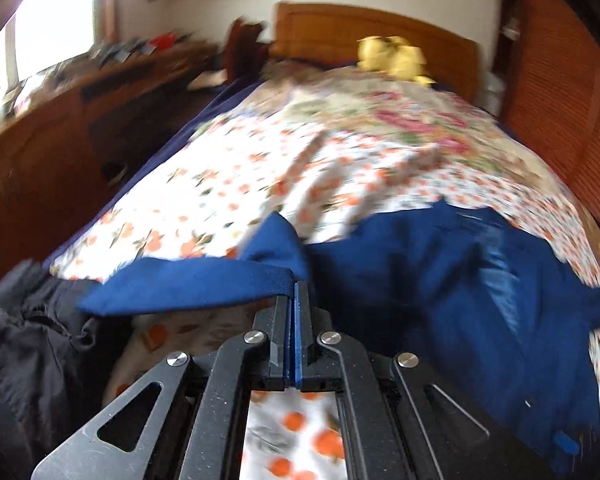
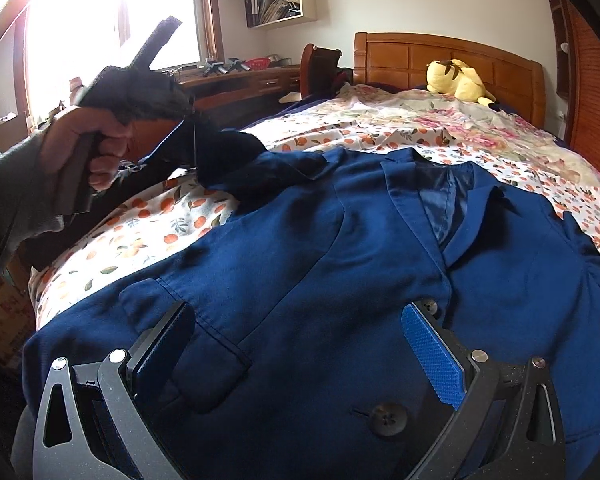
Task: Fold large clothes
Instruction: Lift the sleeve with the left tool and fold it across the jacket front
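Observation:
A navy blue blazer (image 2: 320,248) lies face up on the floral bedsheet (image 2: 148,232), collar toward the headboard. My left gripper (image 1: 294,292) is shut on the blazer's left sleeve (image 1: 204,284) and holds it lifted above the sheet; the blazer's body (image 1: 440,280) lies to its right. In the right wrist view the left gripper (image 2: 204,168) shows at the left, held by a hand, with the sleeve bunched at its tip. My right gripper (image 2: 300,332) is open and empty, hovering over the blazer's front between the flap pocket (image 2: 204,340) and a dark button (image 2: 388,420).
A yellow plush toy (image 2: 456,80) lies by the wooden headboard (image 2: 440,56). A wooden desk (image 2: 244,80) with clutter stands left of the bed under a window. A dark garment (image 1: 28,344) lies at the bed's left near corner. A slatted wooden wall (image 2: 592,92) runs on the right.

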### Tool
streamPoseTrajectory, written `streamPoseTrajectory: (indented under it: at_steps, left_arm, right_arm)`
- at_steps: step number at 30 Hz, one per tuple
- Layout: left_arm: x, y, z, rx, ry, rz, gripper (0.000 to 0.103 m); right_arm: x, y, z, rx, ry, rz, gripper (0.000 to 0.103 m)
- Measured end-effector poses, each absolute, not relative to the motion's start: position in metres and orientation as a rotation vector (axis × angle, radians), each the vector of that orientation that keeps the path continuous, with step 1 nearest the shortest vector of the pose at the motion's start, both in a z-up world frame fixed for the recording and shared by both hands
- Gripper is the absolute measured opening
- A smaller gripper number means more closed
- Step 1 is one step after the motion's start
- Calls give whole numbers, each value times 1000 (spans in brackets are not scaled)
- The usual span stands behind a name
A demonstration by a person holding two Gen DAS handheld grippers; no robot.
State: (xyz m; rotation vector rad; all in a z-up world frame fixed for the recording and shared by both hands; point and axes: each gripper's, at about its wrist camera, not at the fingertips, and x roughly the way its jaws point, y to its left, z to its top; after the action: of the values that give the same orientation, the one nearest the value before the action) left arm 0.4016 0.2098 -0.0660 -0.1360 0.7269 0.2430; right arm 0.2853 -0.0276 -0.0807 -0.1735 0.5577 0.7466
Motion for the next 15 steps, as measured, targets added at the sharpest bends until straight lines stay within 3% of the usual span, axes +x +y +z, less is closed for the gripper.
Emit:
streamPoseTrajectory:
  at_steps: [9,11,13,14,15]
  left_arm:
    - [375,170,-58,-18,729,173,2]
    - [364,175,-58,-45,722,159,12]
    - [353,181,-55,-65,702,150,46]
    - [346,185,-54,-74,687,145,51]
    - [340,187,-53,-82,674,147,64]
  right_arm:
    - [280,-26,-79,-185,561,737,103]
    - [279,-26,-79,-187,559,737,103]
    - [278,-27,-78,-188,558,741,103]
    - [277,-27,-77,-189,557,743,103]
    - [276,-27,-75,-188,555,746,103]
